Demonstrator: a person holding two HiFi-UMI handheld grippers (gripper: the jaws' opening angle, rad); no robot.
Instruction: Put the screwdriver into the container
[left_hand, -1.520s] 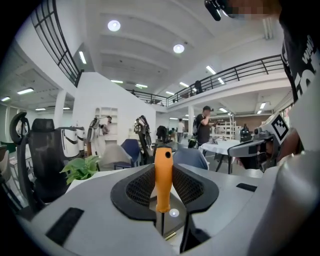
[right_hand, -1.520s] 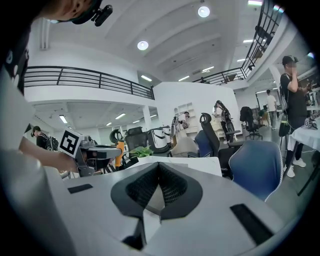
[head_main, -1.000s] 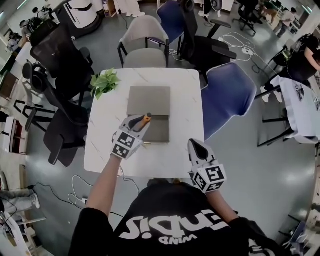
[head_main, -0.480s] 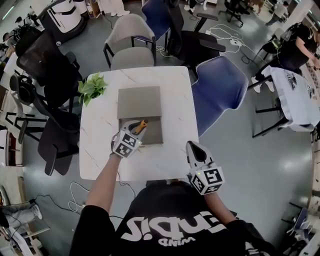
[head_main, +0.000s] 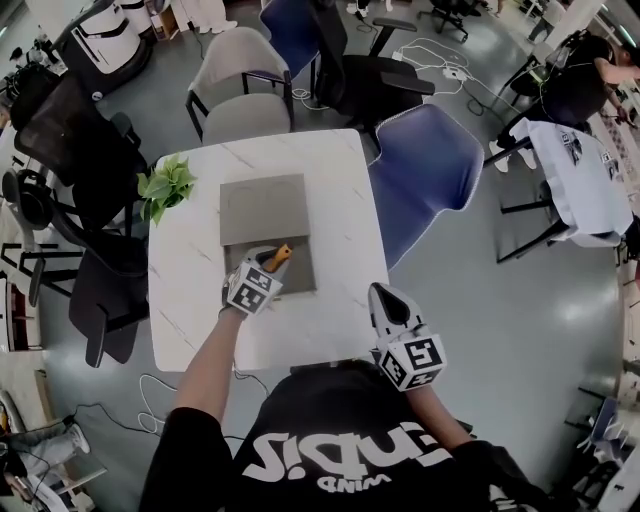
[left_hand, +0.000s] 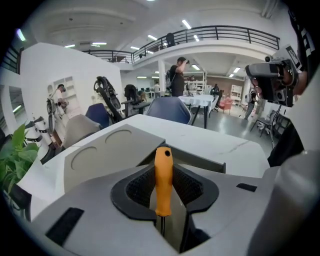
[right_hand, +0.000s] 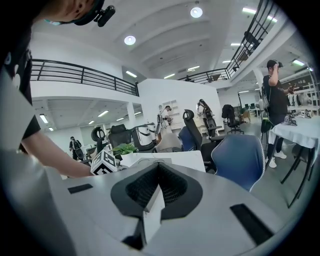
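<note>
In the head view my left gripper (head_main: 270, 262) is shut on a screwdriver with an orange handle (head_main: 281, 255), held over the open half of a grey container (head_main: 300, 275) on the white table (head_main: 190, 300). The container's lid (head_main: 262, 208) lies flat on the far side. The left gripper view shows the orange handle (left_hand: 163, 177) upright between the pads of that gripper (left_hand: 163, 165), its metal shank running down toward the camera and the container's wall (left_hand: 200, 161) just ahead. My right gripper (head_main: 386, 295) hangs at the table's near right corner, jaws shut (right_hand: 159, 170) and empty.
A small green plant (head_main: 165, 186) stands at the table's far left corner. A blue chair (head_main: 425, 165) is right of the table, a grey chair (head_main: 235, 85) behind it and black chairs (head_main: 80, 150) to the left. Cables lie on the floor (head_main: 150, 390).
The head camera has shifted, so the table sits lower left in view. My left gripper with the screwdriver has come slightly nearer over the container's open half. The right gripper has hardly moved.
</note>
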